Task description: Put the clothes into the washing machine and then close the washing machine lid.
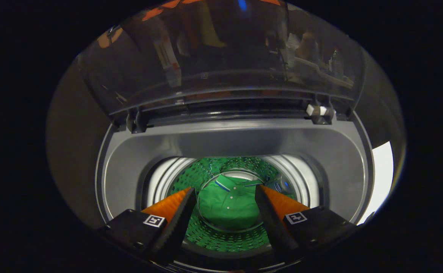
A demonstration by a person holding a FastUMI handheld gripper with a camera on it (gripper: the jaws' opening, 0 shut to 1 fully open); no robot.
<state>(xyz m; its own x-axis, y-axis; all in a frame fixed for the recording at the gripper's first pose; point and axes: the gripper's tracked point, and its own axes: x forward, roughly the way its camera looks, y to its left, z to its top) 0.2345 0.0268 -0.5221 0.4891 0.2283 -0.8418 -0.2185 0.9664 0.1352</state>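
Hand-held gripper (225,195) fingers apart above green shirt (229,204) in washing machine drum (221,237), lid (221,53) up.

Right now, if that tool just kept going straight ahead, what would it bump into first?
Probably the green shirt lying at the bottom of the drum. The open tool points down at it with nothing between, though depth is unclear.

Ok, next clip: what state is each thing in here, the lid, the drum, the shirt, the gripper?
Lid: open, tilted up behind the opening.
Drum: holds the shirt.
Shirt: lying at the bottom of the drum, released, seen between the fingers.
Gripper: open, fingers spread above the drum, holding nothing.
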